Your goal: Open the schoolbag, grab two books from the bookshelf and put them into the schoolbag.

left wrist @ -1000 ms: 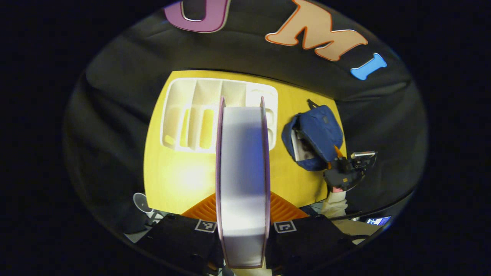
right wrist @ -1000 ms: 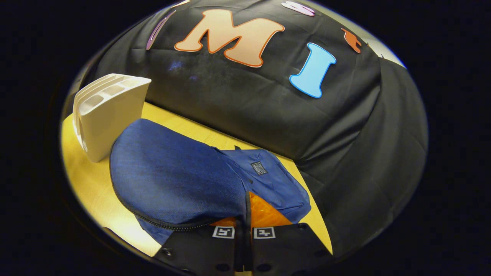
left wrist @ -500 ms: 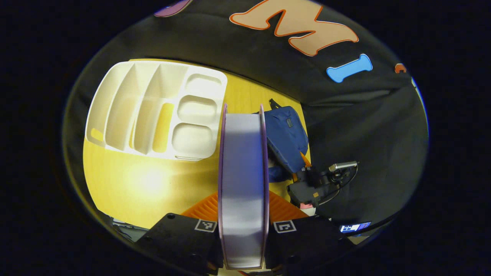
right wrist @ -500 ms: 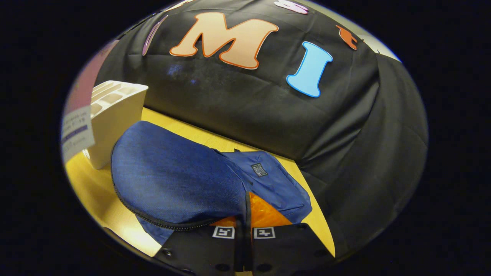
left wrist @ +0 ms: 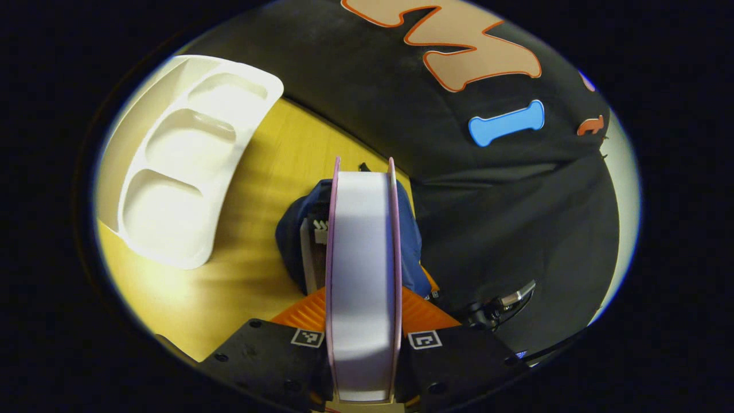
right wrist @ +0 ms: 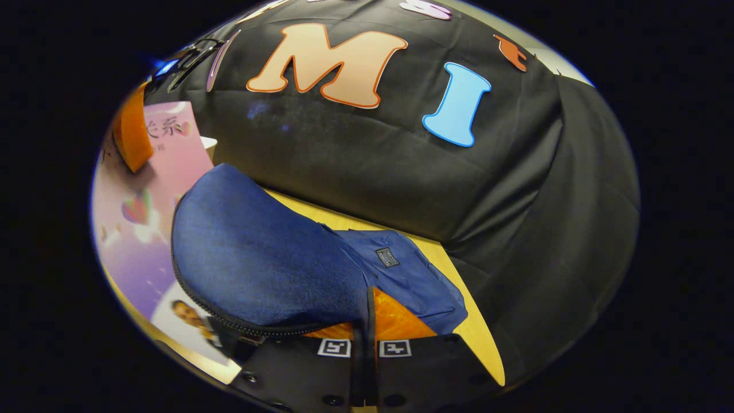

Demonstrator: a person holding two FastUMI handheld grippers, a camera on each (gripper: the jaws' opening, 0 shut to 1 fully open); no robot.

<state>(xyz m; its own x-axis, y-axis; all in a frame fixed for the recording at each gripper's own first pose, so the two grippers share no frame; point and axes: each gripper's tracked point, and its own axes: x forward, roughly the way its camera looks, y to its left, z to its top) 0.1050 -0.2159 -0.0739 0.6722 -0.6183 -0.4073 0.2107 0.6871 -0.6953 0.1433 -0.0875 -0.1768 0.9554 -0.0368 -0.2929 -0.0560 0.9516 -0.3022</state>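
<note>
In the left gripper view, the left tongs (left wrist: 363, 321) pinch a thick book (left wrist: 362, 275) from both sides; its page edge faces the camera and the covers are pink. The book hangs directly above the open mouth of the blue schoolbag (left wrist: 289, 235), which lies on the yellow bench (left wrist: 258, 189). The white bookshelf (left wrist: 183, 166) stands to the left, apart from the bag. In the right gripper view, the right tongs (right wrist: 364, 335) are pressed together on the raised flap (right wrist: 258, 264) of the schoolbag and hold it up. The pink book cover (right wrist: 143, 229) appears just beside the flap, on the left.
</note>
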